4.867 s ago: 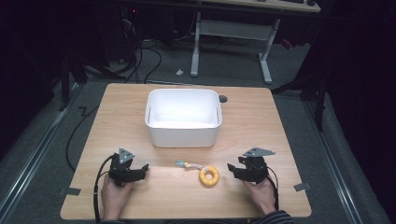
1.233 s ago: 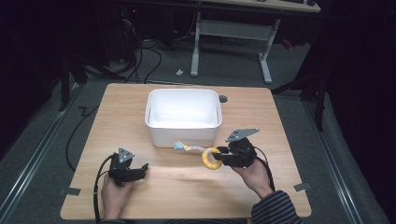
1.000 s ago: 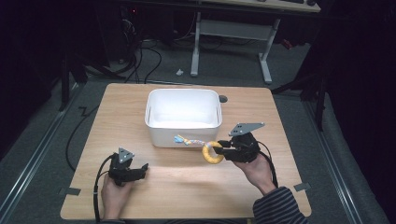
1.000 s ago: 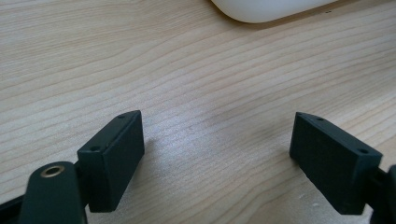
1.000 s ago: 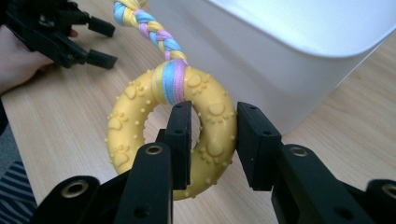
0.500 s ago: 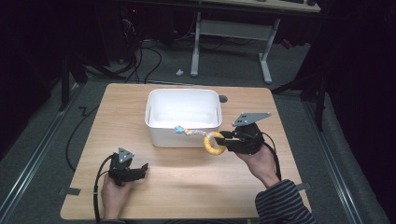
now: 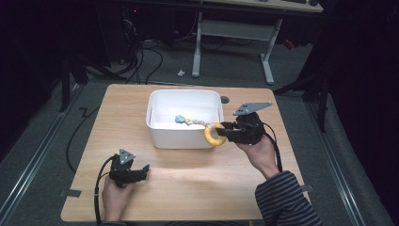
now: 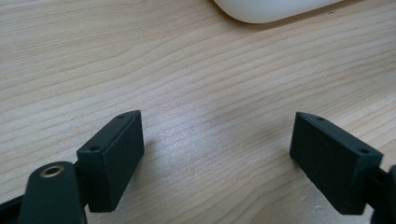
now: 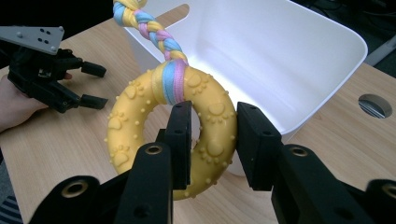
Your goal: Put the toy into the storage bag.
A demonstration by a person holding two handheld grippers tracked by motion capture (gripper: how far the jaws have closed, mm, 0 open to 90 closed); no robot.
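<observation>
I'm looking at a lab or workshop-type room, dimly lit. A light wooden table (image 7: 188, 183) is sitting on grey carpet w/ metal floor rails (image 7: 33, 160) running alongside. Cables (image 7: 141, 56) are trailing across the floor at the back, next to a white-legged desk frame (image 7: 235, 33).

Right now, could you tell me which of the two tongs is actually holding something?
The right tongs, raised at the white bin's rim, are shut on the yellow ring toy; the left tongs sit open on the table, gripping nothing.
</observation>
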